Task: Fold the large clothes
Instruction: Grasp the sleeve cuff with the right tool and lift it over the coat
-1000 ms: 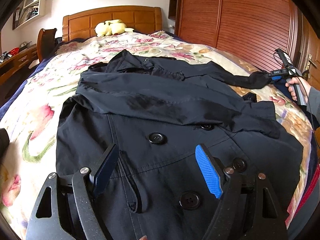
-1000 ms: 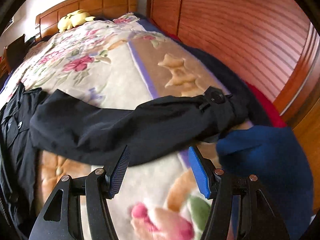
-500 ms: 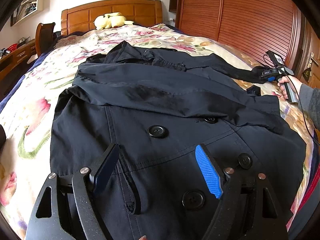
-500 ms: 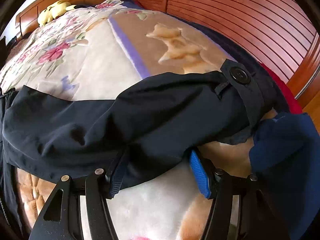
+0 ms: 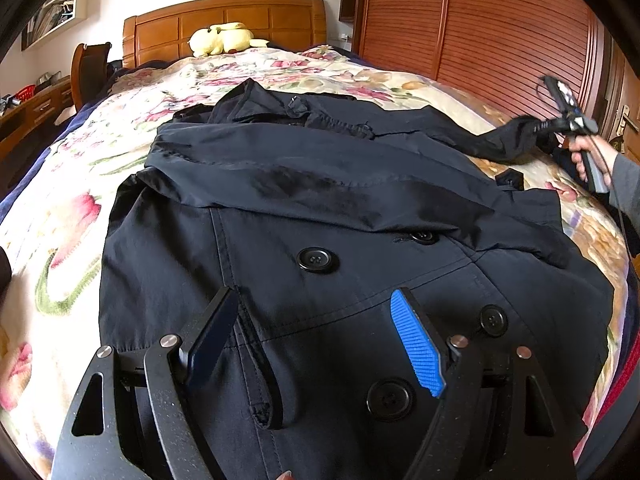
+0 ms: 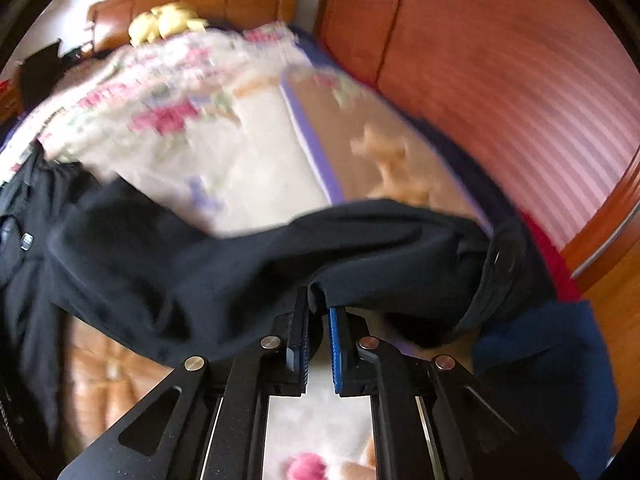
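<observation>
**A:** Where's the garment?

**B:** The dark navy double-breasted trench coat (image 5: pixel 340 216) lies front-up across the floral cream quilt (image 5: pixel 56 216) of the bed, collar end toward the orange-brown wooden headboard (image 5: pixel 224 20), hem end nearest the left wrist camera. One sleeve is folded flat across the chest.

**A:** And the left gripper?

**B:** The left gripper (image 5: pixel 316 340) hangs over the hem end of the coat, its blue-padded fingers (image 5: pixel 418 350) spread wide apart with nothing between them. Big black buttons (image 5: pixel 318 259) sit just beyond the fingertips, on the headboard side.

**A:** Over to the other tool.

**B:** The right gripper (image 6: pixel 318 312) has its two pads drawn narrow, pinched on a fold of the coat's other dark sleeve (image 6: pixel 240 264). That sleeve runs out from the coat's side toward the ribbed reddish wooden wardrobe doors (image 5: pixel 500 28), and it is lifted off the quilt at the pinch. In the left view you can see that gripper (image 5: pixel 564 118) in the person's hand (image 5: pixel 592 156) by the wardrobe.

**A:** The cuff?

**B:** The strapped cuff (image 6: pixel 504 264) droops just past the pinch, on the wardrobe side. The picture is blurred there. A blue cloth (image 6: pixel 552 360) lies beneath it.

**A:** Anything by the headboard?

**B:** A pale yellow plush toy (image 5: pixel 222 38) rests against it, well apart from the coat.
</observation>
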A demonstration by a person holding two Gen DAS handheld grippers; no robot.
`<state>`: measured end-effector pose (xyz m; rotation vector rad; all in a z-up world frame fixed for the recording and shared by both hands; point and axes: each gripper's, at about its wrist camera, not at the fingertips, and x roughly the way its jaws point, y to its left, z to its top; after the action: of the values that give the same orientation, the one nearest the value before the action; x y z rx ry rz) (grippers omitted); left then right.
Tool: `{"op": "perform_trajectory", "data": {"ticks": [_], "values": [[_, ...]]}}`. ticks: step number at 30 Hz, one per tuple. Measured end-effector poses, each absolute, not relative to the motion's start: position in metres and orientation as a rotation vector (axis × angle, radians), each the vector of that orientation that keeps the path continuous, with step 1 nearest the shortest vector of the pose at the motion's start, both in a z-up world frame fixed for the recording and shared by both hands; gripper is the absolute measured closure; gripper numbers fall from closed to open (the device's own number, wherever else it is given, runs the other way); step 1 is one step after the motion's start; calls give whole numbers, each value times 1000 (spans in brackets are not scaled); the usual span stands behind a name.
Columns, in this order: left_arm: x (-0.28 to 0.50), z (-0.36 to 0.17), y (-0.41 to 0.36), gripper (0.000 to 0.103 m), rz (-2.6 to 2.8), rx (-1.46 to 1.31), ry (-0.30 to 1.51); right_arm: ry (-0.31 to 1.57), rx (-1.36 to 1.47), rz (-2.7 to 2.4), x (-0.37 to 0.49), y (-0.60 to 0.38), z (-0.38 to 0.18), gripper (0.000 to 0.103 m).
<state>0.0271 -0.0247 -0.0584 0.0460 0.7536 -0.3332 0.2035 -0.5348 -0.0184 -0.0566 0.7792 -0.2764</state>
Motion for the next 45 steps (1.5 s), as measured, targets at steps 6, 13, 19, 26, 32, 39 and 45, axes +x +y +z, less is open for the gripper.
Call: {"op": "perform_trajectory", "data": {"ticks": [6,13,19,26,32,39,45], "values": [[26,-57,-25,23,-334,47,747,667,-130,-189,181,-483,35,95],[24,-56,-24,23,-334,45,741,593,-154,-36,154,-418,72,95],[24,-56,-24,23,-337,45,742,555,-188,103,128,-366,85,95],[23,-54,-24,23,-340,43,740,558,-246,261,96,-316,72,95],[23,-51,-22,23,-350,33,738,595,-234,340,78,-303,68,95],[17,-33,-5,23,-353,18,711,624,-282,434,86,-271,69,95],[13,-23,10,23,-324,33,682,641,-273,457,88,-255,50,95]]}}
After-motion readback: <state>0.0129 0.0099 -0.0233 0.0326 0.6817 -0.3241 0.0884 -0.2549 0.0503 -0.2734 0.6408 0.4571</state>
